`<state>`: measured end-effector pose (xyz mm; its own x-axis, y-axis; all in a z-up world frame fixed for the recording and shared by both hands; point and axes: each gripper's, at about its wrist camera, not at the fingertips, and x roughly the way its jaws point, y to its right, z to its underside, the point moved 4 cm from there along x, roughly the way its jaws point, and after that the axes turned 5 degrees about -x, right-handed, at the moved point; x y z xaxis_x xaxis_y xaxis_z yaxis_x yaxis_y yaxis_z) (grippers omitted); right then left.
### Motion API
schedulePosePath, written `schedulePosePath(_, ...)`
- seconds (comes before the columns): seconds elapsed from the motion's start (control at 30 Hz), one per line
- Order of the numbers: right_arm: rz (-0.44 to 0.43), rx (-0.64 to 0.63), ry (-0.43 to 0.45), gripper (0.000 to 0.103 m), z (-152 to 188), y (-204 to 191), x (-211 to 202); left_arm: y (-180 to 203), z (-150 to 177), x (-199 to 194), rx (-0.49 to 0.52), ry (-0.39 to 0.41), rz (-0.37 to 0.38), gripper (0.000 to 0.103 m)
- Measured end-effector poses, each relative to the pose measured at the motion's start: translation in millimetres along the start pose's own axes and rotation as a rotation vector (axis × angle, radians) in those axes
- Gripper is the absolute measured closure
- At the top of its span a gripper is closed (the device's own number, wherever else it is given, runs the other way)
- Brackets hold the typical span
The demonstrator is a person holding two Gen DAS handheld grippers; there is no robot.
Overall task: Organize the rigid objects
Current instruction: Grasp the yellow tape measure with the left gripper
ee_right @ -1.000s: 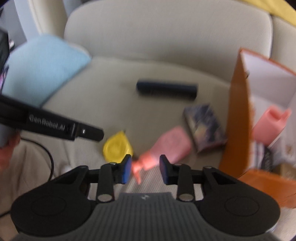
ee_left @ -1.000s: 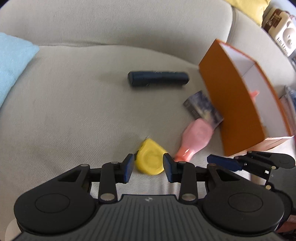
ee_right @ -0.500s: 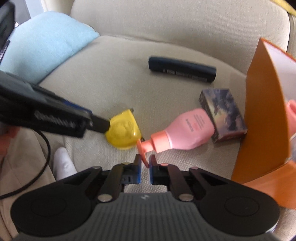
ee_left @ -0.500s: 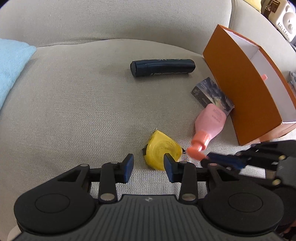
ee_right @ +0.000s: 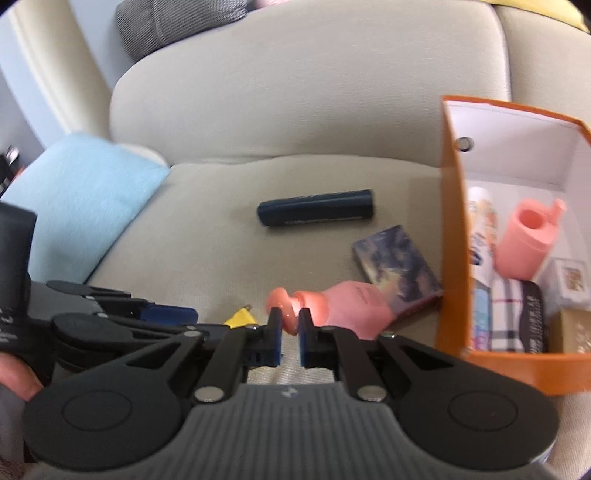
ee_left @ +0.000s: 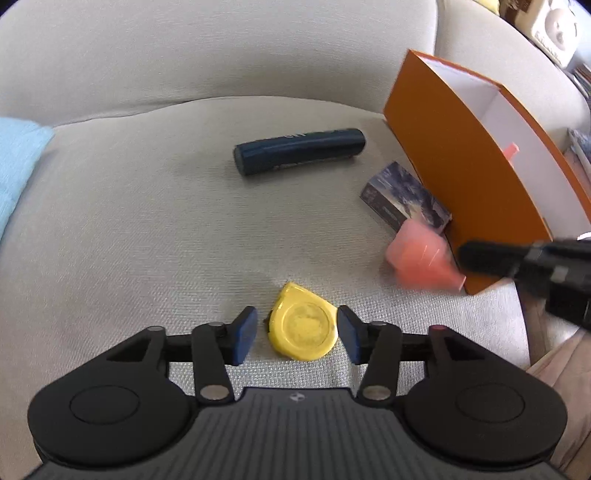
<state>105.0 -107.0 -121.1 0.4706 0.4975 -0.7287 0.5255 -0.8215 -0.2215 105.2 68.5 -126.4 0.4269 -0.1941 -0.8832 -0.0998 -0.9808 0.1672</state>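
My left gripper (ee_left: 293,334) is open, its fingers on either side of a yellow tape measure (ee_left: 303,328) lying on the beige sofa seat. My right gripper (ee_right: 290,332) is shut on the cap of a pink bottle (ee_right: 351,308) and holds it off the cushion; the bottle is blurred in the left wrist view (ee_left: 421,258). A dark blue tube (ee_left: 299,151) and a small patterned box (ee_left: 404,199) lie further back. An orange box (ee_right: 448,258) stands at the right, holding a pink cup (ee_right: 524,240) and several other items.
A light blue cushion (ee_right: 81,199) lies at the left of the seat. The sofa backrest (ee_left: 221,51) rises behind. A grey cushion (ee_right: 173,18) sits at the top left. The left gripper's body (ee_right: 92,325) sits close beside my right gripper.
My right gripper closed on the pink bottle's cap and lifted it toward the orange box. My left gripper centred on the yellow tape measure, fingers still open.
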Motion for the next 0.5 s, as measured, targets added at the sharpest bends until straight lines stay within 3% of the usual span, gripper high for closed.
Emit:
schedulePosePath(0.1,0.108,0.002,0.031,0.103,-0.6,10.4,-9.1,5.9,4.4,11.7,0.053,-0.024,-0.023,0.038)
schedulePosePath(0.2,0.096,0.065,0.002,0.103,1.6,24.4,-4.8,12.5,11.2,21.5,0.111,-0.047,-0.066,0.038)
schedulePosePath(0.3,0.09,0.023,-0.02,0.103,7.4,20.1,0.1,18.6,15.7,26.6,0.169,-0.04,-0.092,0.035)
schedulePosePath(0.5,0.072,-0.031,-0.079,0.103,21.9,8.3,15.8,20.7,14.2,35.5,0.176,-0.038,-0.086,0.033)
